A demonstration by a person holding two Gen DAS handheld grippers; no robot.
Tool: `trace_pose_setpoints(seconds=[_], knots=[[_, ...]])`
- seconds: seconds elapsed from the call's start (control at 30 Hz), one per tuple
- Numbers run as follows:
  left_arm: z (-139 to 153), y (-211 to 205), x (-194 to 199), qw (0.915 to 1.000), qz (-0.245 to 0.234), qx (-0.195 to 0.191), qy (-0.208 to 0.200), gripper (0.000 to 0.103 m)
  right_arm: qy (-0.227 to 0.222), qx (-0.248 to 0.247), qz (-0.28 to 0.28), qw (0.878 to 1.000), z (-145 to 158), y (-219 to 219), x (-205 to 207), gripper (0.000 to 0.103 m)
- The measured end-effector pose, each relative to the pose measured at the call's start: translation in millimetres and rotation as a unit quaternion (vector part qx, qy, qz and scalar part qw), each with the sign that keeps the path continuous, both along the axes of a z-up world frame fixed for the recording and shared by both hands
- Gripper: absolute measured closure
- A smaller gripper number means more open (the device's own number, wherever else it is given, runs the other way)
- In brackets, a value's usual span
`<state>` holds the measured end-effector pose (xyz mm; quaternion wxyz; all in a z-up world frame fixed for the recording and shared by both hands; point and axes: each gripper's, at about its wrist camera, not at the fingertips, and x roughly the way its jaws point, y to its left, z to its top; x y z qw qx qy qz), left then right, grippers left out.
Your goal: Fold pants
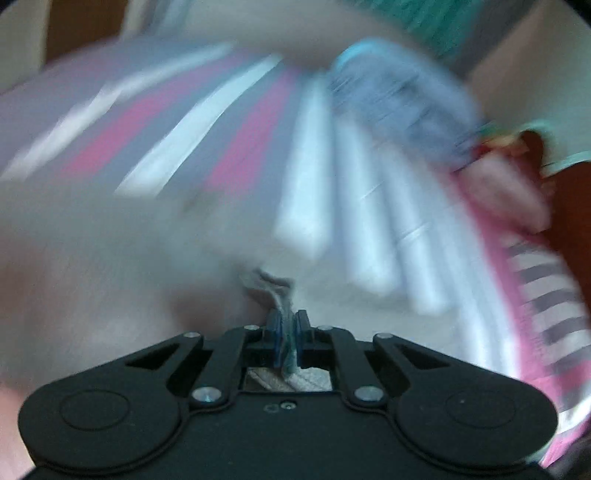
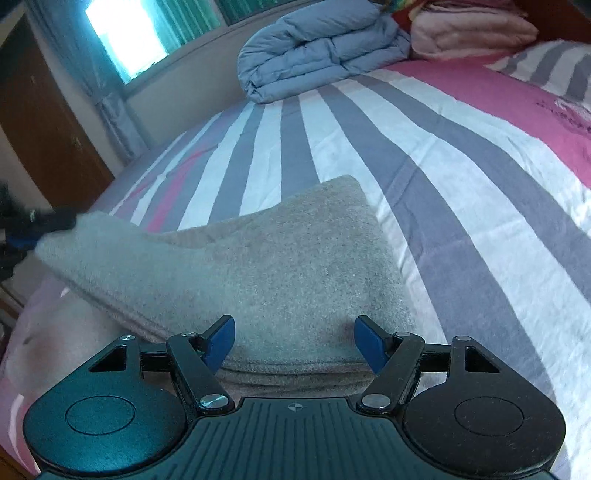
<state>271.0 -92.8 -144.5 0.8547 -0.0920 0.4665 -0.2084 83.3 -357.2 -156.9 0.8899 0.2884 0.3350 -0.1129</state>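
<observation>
Nearest, in the left wrist view, the left gripper (image 1: 286, 332) has its blue pads pressed together on a small bunched tuck of grey fabric, the edge of the pants (image 1: 110, 258), which fill the frame from 6 to 9 o'clock. The bite looks shallow; judged from this, a hard pull could strip the cloth out. That view is heavily smeared, so the pinch cannot be inspected further.

In the right wrist view, the right gripper (image 2: 294, 341) has its fingers (image 2: 221, 338) spread wide, astride the stacked near edge of the pants (image 2: 258, 266) at 6 o'clock. Whether the pads touch the cloth cannot be told. Several layers show at that edge; closing here risks catching only some of them, which would skew the fold.

At 9 o'clock the far corner of the pants is lifted by the left gripper (image 2: 40, 225). With one side raised and the other unheld, the fold may sag or drag across the striped bedsheet (image 2: 424, 166).

Farther, at 12 o'clock, a folded blue duvet (image 2: 317, 51) and pink blanket (image 2: 472, 33) sit well apart, posing no obstruction.
</observation>
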Motion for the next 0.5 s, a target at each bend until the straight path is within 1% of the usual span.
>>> trace_pose_setpoints(seconds=[0.03,0.07,0.1,0.13,0.17,0.2,0.23,0.27,0.33,0.4,0.43,0.5], knots=[[-19.4,7.9,0.9,0.9994,0.005,0.012,0.033,0.103,0.001,-0.004,0.007,1.0,-0.1,1.1,1.4,0.03],[-30.3,13.8,-0.9,0.9987,0.005,0.01,0.049,0.101,0.0,-0.007,0.013,1.0,-0.6,3.5,1.7,0.026],[-32.9,18.6,-3.4,0.9986,0.01,0.001,0.053,0.097,-0.002,-0.008,0.018,1.0,-1.2,4.4,3.2,0.023],[-32.2,23.3,-5.0,0.9983,0.015,-0.009,0.056,0.089,-0.001,-0.009,0.02,1.0,-1.1,4.7,5.0,0.022],[-30.2,26.9,-4.3,0.9973,0.019,-0.02,0.068,0.077,-0.001,-0.009,0.02,1.0,-1.5,5.3,6.4,0.02],[-27.0,30.8,-3.4,0.9962,0.021,-0.039,0.076,0.071,-0.001,-0.008,0.021,1.0,-1.3,5.9,7.1,0.018],[-23.6,33.6,-2.6,0.9954,0.021,-0.054,0.077,0.059,-0.001,-0.008,0.022,1.0,-1.5,5.9,7.6,0.018],[-17.6,35.7,-3.7,0.9953,0.022,-0.059,0.073,0.044,-0.001,-0.006,0.022,1.0,-2.4,4.7,8.4,0.018],[-6.1,45.1,-7.2,0.9967,0.039,-0.05,0.051,0.025,-0.004,0.005,0.016,1.0,-1.5,2.1,7.0,0.018],[1.4,62.6,-13.1,0.9966,0.068,-0.033,0.033,0.025,-0.009,0.019,0.009,1.0,1.8,-0.1,4.5,0.018],[1.7,74.4,-13.8,0.9958,0.081,-0.031,0.029,0.027,-0.011,0.023,0.008,1.0,2.6,-0.2,4.3,0.018],[3.4,109.3,-21.0,0.9912,0.127,-0.03,0.026,0.028,-0.01,0.023,0.011,1.0,5.6,2.4,5.5,0.018]])
